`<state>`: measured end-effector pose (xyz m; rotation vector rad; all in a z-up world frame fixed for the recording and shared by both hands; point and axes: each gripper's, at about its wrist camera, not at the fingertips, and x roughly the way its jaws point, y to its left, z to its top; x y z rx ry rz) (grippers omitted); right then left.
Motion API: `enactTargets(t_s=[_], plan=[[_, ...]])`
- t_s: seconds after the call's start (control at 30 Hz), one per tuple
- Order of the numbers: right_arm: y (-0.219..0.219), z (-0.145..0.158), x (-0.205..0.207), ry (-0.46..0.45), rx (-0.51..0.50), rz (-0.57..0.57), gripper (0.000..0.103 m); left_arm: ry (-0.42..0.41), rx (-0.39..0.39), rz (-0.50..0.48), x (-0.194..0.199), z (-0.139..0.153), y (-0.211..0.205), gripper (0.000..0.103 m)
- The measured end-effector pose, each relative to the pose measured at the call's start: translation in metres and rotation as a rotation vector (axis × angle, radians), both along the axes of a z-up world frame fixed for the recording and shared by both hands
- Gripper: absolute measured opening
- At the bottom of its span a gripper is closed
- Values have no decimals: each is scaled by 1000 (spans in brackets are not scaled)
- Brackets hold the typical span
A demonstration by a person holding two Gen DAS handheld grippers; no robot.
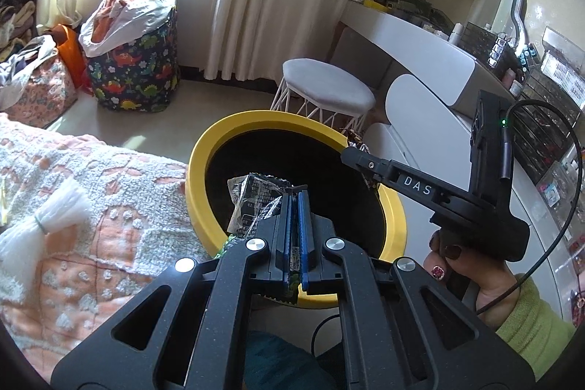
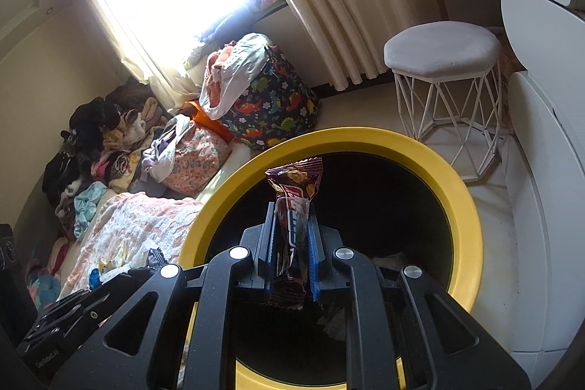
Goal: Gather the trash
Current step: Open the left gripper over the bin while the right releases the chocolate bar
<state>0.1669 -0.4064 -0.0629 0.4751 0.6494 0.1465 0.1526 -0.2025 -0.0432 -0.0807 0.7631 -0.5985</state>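
Yellow-rimmed round bin [image 1: 204,148] with a black inside stands on the floor just beside the bed, which carries a peach and white blanket [image 1: 91,192]. Left hand-held gripper [image 1: 297,192] is clenched on a crumpled black wrapper [image 1: 256,200] with small white print, the wrapper sticking out to the left of the fingertips, over the bin's near-left rim and opening. Right hand-held gripper [image 2: 291,203] is clamped on a dark maroon snack wrapper [image 2: 296,185], held upright between blue pads [image 2: 313,243], its crimped top end above the bin's black opening. In the left wrist view the right hand-held gripper reaches over the bin's far-right rim, a hand [image 1: 460,265] in a green sleeve gripping its handle. Some pale scraps lie at the bottom of the bin [image 2: 387,258]. White wire-legged stool [image 2: 442,50] stands behind the bin, beside a white worktop [image 1: 413,50]. Dinosaur-print basket [image 1: 135,72] full of clothes sits near the curtain.
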Motion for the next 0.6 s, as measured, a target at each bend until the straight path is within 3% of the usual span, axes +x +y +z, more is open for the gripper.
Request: enactTargets(t_s=[0.37, 0.43, 0.5, 0.53, 0.6], plan=[[-20, -11, 3, 24, 33, -54, 17, -3, 11, -20, 25, -13, -23, 3], [-20, -11, 3, 25, 39, -52, 23, 6, 3, 5, 28, -14, -19, 18], [-20, -12, 3, 21, 40, -55, 39, -5, -3, 36, 28, -11, -12, 51], [-20, -11, 3, 16, 44, -56, 44, -13, -11, 44, 27, -9, -8, 55], [-17, -10, 3, 9, 42, -47, 45, -34, -12, 65, 24, -5, -1, 68]])
